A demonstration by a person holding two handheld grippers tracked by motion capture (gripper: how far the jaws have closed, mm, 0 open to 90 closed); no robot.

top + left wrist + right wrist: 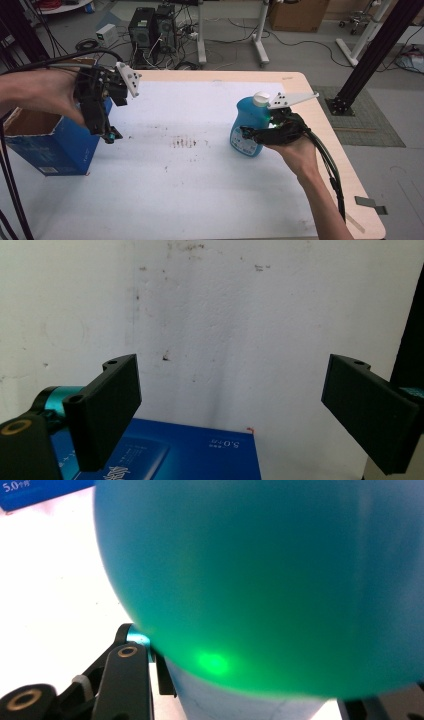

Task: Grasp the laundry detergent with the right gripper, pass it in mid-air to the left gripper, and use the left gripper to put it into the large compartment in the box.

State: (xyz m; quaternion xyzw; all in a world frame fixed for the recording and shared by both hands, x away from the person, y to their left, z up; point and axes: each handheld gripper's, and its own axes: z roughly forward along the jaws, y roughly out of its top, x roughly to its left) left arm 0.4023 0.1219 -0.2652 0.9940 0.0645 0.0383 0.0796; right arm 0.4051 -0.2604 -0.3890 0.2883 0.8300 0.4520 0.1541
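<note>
Blue plastic bottle (250, 127), white cap up, stands upright on the tabletop (200, 190) and sits between the jaws of my right tool (257, 134), which I've clamped around its lower body. Its long axis runs vertical, crossing the jaws. My left tool (107, 131) hangs wide and empty above the box (50, 145), well away to the bottle's far side.

We hold the left gripper (111, 135) raised at the table's left side, pointing downward with its jaws spread wide, while the right gripper (250, 134), carried level on an extended forearm, has its jaws clamped shut.
</note>
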